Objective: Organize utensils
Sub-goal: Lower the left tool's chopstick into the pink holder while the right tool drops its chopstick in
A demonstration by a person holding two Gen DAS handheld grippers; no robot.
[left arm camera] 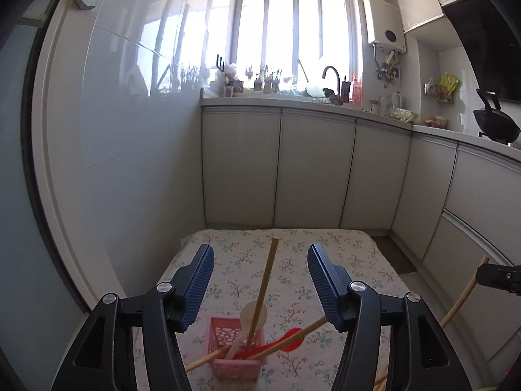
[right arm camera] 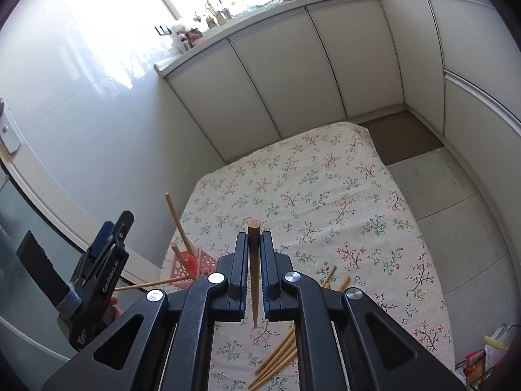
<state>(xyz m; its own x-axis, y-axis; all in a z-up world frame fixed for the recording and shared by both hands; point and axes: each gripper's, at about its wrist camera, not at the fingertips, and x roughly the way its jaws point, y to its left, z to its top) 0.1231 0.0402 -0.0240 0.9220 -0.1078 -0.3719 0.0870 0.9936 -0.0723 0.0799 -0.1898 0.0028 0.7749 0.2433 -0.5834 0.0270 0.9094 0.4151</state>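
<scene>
Several utensils stand in the pink perforated plastic basket at the counter's left edge; the left hand-held gripper gapes empty, the right hand-held gripper clamps a dark wooden chopstick, and loose pale bamboo chopsticks remain near the front edge.

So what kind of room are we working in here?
A home kitchen, most likely: a faucet under the window, base cabinets along the counter, and a wok on the right.

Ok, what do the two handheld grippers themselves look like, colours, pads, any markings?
Both are alike: the left gripper and right gripper have matte black angular linkage arms with triangular cut-outs and round silver pivot bolts. The fingers carry dark blue ribbed pads. Seen from the right wrist camera, the left gripper's body has small white lettering, too small to read reliably.
</scene>
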